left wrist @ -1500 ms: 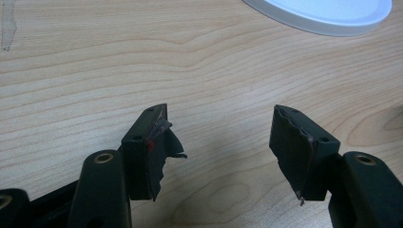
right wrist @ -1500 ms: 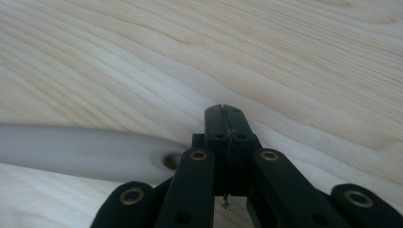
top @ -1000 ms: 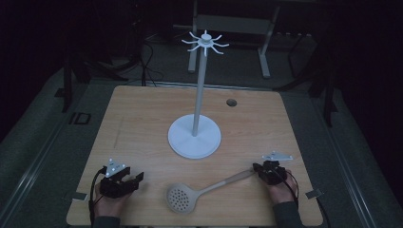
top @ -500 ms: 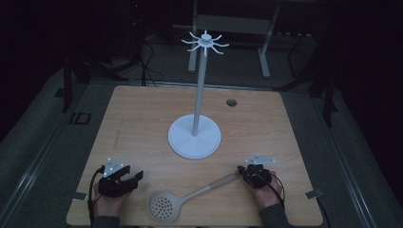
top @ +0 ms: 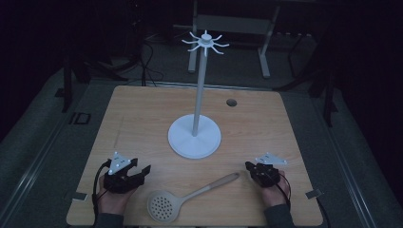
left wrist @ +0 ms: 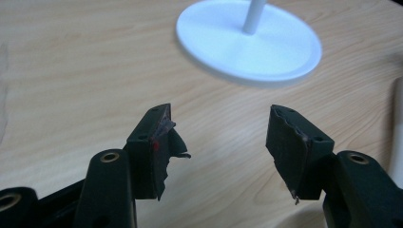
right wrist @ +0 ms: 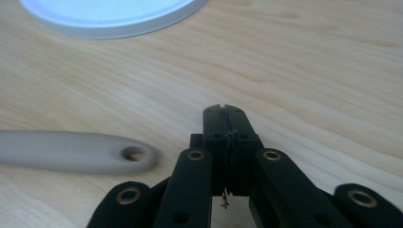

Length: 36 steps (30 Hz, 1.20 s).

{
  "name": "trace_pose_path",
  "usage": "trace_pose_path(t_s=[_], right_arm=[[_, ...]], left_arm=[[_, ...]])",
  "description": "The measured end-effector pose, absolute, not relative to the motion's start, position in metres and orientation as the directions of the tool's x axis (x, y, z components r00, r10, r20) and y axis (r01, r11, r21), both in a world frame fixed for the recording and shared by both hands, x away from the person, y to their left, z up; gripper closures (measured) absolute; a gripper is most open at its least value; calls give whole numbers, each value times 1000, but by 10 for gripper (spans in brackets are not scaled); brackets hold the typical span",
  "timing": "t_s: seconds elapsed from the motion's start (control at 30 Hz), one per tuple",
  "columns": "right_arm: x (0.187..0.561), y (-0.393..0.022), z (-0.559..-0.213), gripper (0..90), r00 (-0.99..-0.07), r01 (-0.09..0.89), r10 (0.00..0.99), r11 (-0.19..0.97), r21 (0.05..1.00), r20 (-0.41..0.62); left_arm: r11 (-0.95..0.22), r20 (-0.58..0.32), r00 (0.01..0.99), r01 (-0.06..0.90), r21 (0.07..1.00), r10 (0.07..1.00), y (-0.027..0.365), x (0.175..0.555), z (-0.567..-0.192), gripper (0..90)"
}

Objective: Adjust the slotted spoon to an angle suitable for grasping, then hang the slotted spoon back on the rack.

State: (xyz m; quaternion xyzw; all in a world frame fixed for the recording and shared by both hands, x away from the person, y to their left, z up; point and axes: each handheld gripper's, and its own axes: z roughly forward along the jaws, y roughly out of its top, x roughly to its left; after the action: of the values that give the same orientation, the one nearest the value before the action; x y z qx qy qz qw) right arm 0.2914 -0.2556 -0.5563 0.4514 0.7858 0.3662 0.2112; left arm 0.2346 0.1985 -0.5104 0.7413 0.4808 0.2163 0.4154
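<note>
The right gripper (top: 251,167) has its jaws pressed flat together with nothing between them, resting low over the wooden table (top: 142,118) at the near right. Just beside its tips, toward the left, lies the handle end of a beige slotted spoon (top: 190,194); in the right gripper view the hanging hole in that handle (right wrist: 133,153) sits close to the closed tips but apart from them. The spoon lies flat, its long axis slanting from this handle end down and leftward to the round perforated bowl at the table's near edge. The left gripper (top: 140,171) has its jaws standing wide apart and empty, having just been closing a little, and hovers just up and left of the spoon's bowl. So the right gripper is nearer the handle, the left nearer the bowl. Beyond the spoon, toward the table's middle, stands a white hanging rack (top: 196,137) on a round base, its hooks high on a thin pole.
</note>
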Motion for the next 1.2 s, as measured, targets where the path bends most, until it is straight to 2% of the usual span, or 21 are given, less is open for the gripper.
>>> trace_pose_path(t_s=[0.3, 0.7, 1.03, 1.2], right_arm=[[290, -277, -551, 870, -466, 532, 885, 288, 797, -8], [291, -292, -556, 639, -449, 502, 893, 252, 828, 1], [292, -300, -559, 578, -425, 510, 905, 233, 828, 8], [293, -301, -560, 568, -420, 513, 908, 235, 825, 2]], left_arm=[[-239, -49, 509, 484, 842, 859, 174, 241, -492, 415], [-310, -24, 608, 438, 844, 793, 138, 255, -472, 436], [-373, 6, 670, 406, 834, 742, 113, 262, -459, 471], [-363, -16, 681, 410, 837, 732, 110, 264, -455, 467]])
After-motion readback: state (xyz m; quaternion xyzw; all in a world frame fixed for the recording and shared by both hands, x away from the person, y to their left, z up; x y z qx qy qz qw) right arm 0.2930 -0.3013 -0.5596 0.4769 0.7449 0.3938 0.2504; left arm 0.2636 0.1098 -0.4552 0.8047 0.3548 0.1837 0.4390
